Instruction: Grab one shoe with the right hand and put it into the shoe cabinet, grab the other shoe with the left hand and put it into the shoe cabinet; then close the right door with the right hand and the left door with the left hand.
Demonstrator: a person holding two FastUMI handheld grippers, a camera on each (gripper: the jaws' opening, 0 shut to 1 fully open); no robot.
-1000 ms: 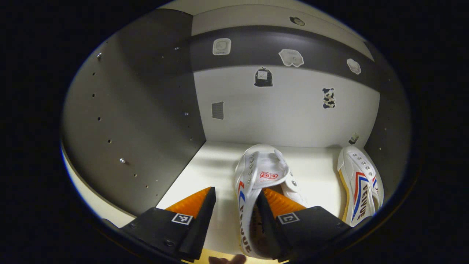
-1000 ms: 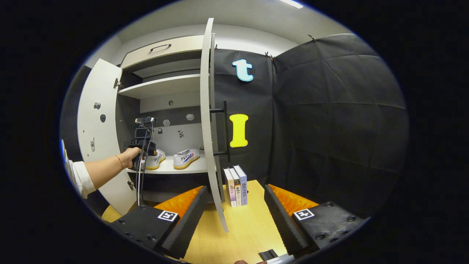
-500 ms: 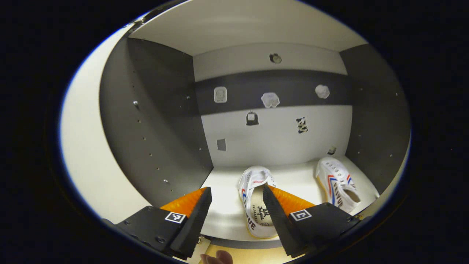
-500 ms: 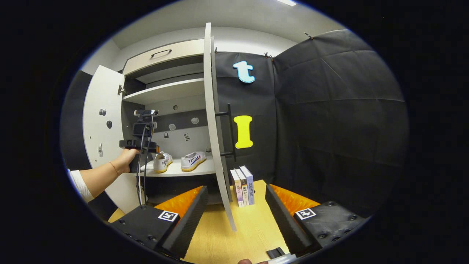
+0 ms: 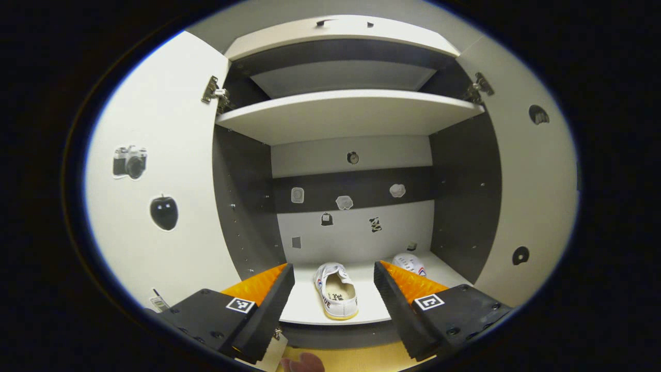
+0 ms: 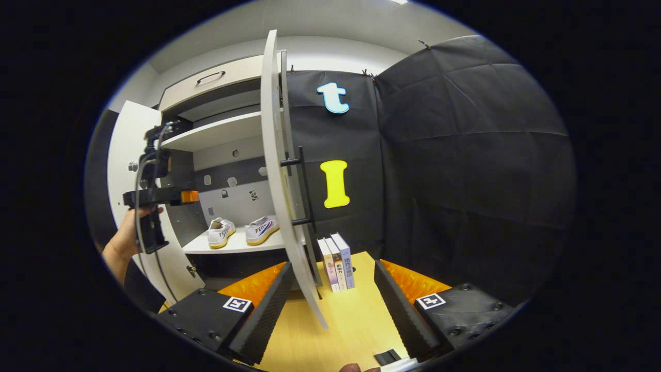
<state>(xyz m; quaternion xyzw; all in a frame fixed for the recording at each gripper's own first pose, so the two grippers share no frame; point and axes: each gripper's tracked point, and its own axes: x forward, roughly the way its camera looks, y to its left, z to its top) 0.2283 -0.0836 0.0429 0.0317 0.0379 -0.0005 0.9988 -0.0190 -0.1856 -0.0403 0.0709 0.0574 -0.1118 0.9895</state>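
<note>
Two white shoes with red and blue stripes stand on the lower shelf of the open shoe cabinet. In the left gripper view one shoe lies heel toward me, and the other shoe is partly hidden behind a finger. My left gripper is open and empty, held back from the shelf. The left door and right door both stand wide open. In the right gripper view both shoes show, and a hand holds the left gripper by the left door. My right gripper is open above the table, with the right door's edge just ahead.
A black bar handle sticks out from the right door. Three books stand upright on the wooden table beside that door. An upper shelf spans the cabinet above the shoes. Stickers dot the doors and back wall.
My left gripper has drawn back out of the cabinet, leaving the shoe on the shelf. It now sits outside the doors. The right gripper shifted only slightly.
</note>
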